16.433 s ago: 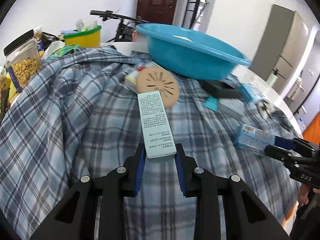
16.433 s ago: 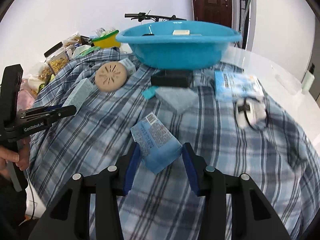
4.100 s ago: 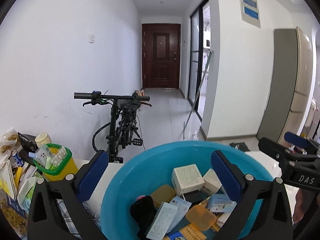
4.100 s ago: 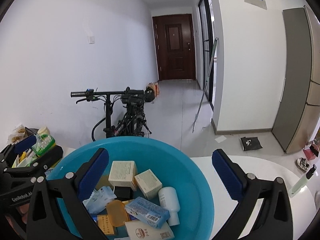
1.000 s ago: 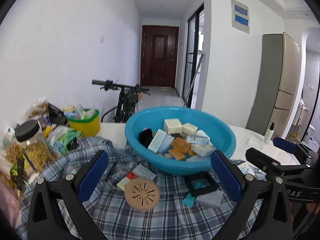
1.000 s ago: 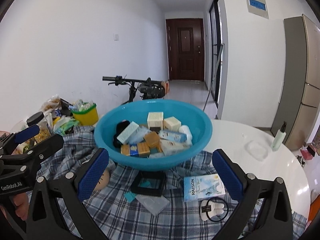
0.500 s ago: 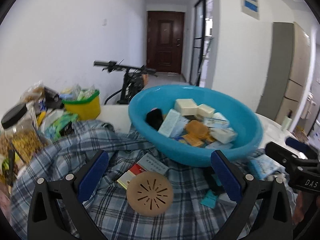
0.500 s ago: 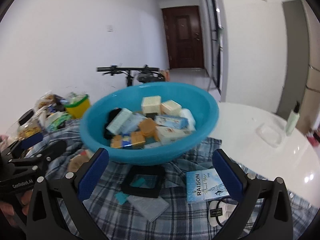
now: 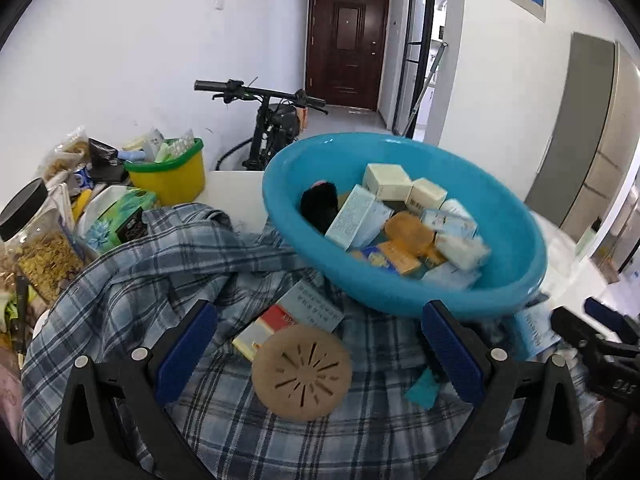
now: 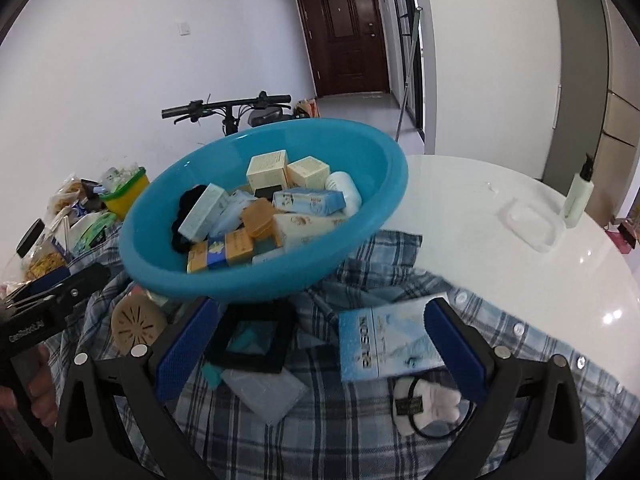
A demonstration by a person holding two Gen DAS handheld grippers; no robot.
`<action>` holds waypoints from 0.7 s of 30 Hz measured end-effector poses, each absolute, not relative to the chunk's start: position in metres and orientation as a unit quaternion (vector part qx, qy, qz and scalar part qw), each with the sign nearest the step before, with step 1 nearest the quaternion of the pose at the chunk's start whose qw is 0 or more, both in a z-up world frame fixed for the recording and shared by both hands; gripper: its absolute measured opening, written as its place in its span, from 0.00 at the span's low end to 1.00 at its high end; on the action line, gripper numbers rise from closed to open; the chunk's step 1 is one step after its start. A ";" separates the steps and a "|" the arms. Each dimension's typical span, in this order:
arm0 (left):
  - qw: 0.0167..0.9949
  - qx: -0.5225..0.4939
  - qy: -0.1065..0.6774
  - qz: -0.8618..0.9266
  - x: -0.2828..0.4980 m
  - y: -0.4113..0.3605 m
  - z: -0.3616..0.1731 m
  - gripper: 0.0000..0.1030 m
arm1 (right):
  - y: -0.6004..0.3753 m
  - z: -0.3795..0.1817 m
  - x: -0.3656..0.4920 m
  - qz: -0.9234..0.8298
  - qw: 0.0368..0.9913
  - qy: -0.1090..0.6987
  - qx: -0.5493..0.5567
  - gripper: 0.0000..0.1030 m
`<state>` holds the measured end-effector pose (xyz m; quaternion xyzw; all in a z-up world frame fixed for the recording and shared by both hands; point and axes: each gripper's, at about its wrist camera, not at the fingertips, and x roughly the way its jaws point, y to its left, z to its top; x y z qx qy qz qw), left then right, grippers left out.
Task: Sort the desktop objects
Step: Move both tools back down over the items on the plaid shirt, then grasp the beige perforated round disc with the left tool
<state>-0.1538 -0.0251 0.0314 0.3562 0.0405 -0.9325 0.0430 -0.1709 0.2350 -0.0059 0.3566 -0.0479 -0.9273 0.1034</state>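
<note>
My left gripper [image 9: 318, 354] is spread wide with nothing between its blue pads; just ahead of it, in the gap, a round tan disc [image 9: 302, 372] with slots lies flat on the plaid cloth [image 9: 132, 292]. Right behind the disc, partly under it, sits a red-and-white box [image 9: 266, 326] with a pale green box [image 9: 316, 308] touching its far end. Farther ahead and to the right is the blue basin [image 9: 404, 292], heaped with small boxes and packets. Off to the left, beyond the cloth, stand a yellow tub [image 9: 170, 178] and a jar [image 9: 38, 248]. My right gripper [image 10: 320, 352] is likewise wide open and empty. Between its fingers, toward the left one, I see a black square frame [image 10: 254, 336] on the cloth, with a clear grey packet [image 10: 266, 394] nearer to me. Against the inner side of the right finger lies a light blue box [image 10: 384, 338], and a white hair tie [image 10: 428, 402] rests just below it. The basin looms directly ahead, above the frame, and the white table [image 10: 500, 264] spreads away to the right.
</note>
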 end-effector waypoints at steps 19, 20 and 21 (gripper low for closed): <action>0.029 0.346 0.025 -0.937 -0.101 -0.026 0.030 1.00 | 0.232 -0.004 -0.121 -0.921 0.132 -0.036 0.365 1.00; 0.031 0.344 0.032 -0.938 -0.101 -0.029 0.033 1.00 | 0.230 -0.004 -0.123 -0.920 0.131 -0.040 0.368 1.00; 0.026 0.341 0.037 -0.939 -0.099 -0.030 0.034 1.00 | 0.229 -0.003 -0.124 -0.917 0.138 -0.047 0.371 1.00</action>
